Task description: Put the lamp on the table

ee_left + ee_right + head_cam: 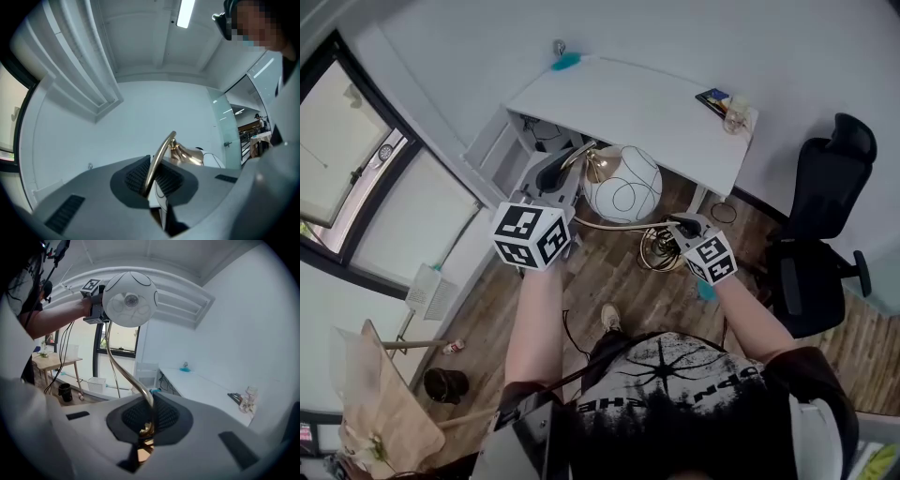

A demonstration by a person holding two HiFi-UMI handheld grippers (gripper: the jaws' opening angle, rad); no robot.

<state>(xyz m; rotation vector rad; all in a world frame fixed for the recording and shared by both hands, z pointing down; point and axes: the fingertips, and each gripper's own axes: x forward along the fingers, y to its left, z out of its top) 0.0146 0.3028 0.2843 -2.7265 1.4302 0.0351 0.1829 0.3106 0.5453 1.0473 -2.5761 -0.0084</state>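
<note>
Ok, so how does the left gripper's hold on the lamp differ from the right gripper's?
The left gripper clamps the brass stem right beside the white globe; the right gripper clamps it down by the base. In the head view the left gripper reaches closer to the table than the right gripper does. Both are shut on the same stem.

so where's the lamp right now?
Head view centre: lamp held mid-air by the left hand-held gripper and right hand-held gripper, just in front of the white table.

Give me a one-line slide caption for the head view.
Left gripper and right gripper hold a gold-stemmed globe lamp over the wooden floor, near the white table.
</note>
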